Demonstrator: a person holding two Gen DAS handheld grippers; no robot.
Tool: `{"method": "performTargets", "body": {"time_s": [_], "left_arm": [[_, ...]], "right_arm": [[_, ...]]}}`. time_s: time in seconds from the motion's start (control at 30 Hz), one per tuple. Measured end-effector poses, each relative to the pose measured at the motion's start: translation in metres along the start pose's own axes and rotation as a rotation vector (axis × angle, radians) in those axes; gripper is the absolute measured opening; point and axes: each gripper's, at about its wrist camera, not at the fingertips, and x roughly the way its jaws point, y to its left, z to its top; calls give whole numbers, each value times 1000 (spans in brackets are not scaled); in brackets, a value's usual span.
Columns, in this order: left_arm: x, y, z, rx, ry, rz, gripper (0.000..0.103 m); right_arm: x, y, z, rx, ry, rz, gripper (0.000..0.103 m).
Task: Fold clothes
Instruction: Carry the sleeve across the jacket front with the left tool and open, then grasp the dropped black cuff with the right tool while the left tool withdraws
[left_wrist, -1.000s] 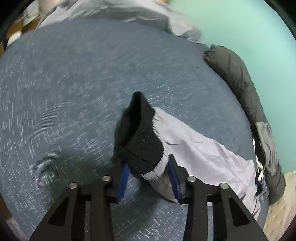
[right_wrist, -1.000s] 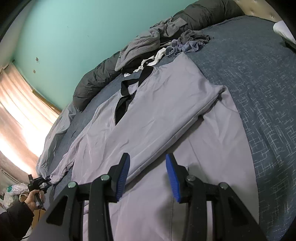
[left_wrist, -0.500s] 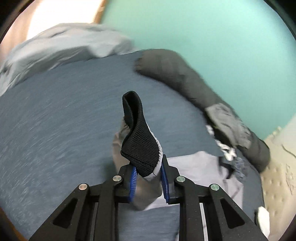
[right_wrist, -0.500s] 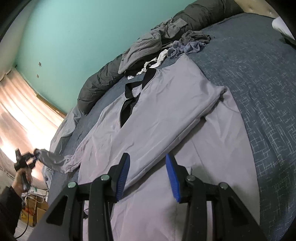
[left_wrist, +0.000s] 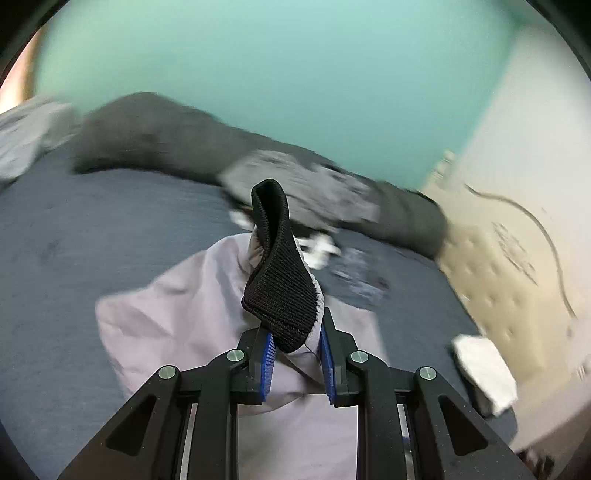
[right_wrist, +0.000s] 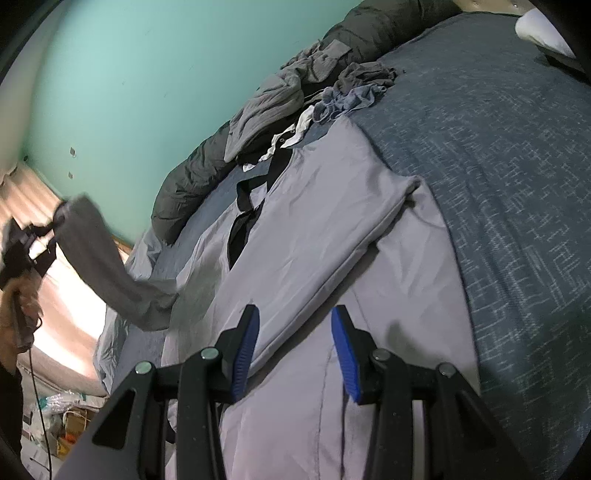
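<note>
- Lifted since a second ago, the left gripper (left_wrist: 295, 354), its jaws having just closed, clamps the black cuff (left_wrist: 279, 273) at frame centre.
- Right gripper (right_wrist: 293, 349) hangs open, empty, over the jacket (right_wrist: 321, 229) at lower centre.

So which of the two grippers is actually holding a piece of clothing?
The left gripper: its pads clamp the jacket's black cuff. The right gripper stands open over the jacket, gripping nothing.

Cuff (left_wrist: 280, 295) ribbed black knit; jacket (right_wrist: 325, 221) smooth, perhaps nylon; bedspread (right_wrist: 498, 147) woven.

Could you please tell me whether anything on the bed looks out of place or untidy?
Yes: a rumpled heap of grey clothes lies unfolded against the dark grey duvet roll, beyond the flat lilac jacket.
</note>
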Motion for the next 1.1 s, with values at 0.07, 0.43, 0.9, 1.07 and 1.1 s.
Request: {"method": "performTargets", "body": {"time_s": [0.07,0.43,0.9,1.07,1.1], "left_arm": [[24,-45,-13,68,50,-63,23],[136,-137,-188,324,421,-138,23],[122,-98,-249,382,540,-106,38],[102,-82,-247,371,515,-95,40],[100,-77,-245,365,509,-82,41]], "right_arm": [[-3,-2,2,3,-4,2,41],[-17,-26,8,81,-23,10,47],[-3,-20,9,125,18,100,62],[-1,-17,6,107,38,87,63],[0,-16,6,102,43,82,63]]}}
